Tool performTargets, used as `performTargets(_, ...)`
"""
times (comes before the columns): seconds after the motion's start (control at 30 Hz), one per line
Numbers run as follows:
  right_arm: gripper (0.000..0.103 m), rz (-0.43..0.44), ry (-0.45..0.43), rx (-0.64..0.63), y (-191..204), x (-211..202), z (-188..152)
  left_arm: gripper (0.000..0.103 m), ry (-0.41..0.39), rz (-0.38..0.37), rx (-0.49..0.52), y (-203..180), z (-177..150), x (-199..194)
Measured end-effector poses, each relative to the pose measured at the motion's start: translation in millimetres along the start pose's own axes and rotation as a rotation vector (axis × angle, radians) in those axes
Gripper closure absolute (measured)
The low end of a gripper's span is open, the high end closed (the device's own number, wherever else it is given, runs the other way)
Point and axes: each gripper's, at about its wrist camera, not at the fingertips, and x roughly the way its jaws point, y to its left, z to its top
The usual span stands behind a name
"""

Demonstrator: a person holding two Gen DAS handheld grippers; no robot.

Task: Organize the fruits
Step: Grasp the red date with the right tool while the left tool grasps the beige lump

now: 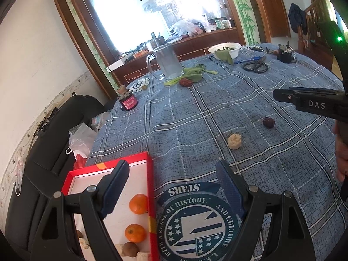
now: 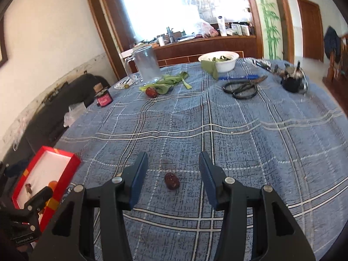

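A dark red date (image 2: 171,180) lies between the right gripper's (image 2: 173,175) parted, empty fingers.

The worktop (image 2: 250,143) wears a blue plaid cloth. On it lie a dark red date (image 2: 171,181), a pale peeled piece, perhaps banana (image 1: 234,141), a red box (image 1: 150,195) at the near edge, a glass pitcher (image 2: 148,67), loose greens (image 2: 167,82), a white bowl (image 2: 226,62), scissors (image 2: 241,89) and a small jar (image 2: 104,97).
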Motion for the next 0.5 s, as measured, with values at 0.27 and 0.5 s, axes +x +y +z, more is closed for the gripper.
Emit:
performTargets(0.27, 0.053, -0.082, 0.001, -0.013, -14.5, 2.0, -1.3, 0.021, 0.085, -0.069, -0.078, -7.3, -7.5, 24.0)
performTargets(0.5, 0.057, -0.065, 0.07, -0.084, 2.1, 18.7, -10.2, 0.021, 0.13, -0.101, -0.168, -1.8, -11.3, 33.3)
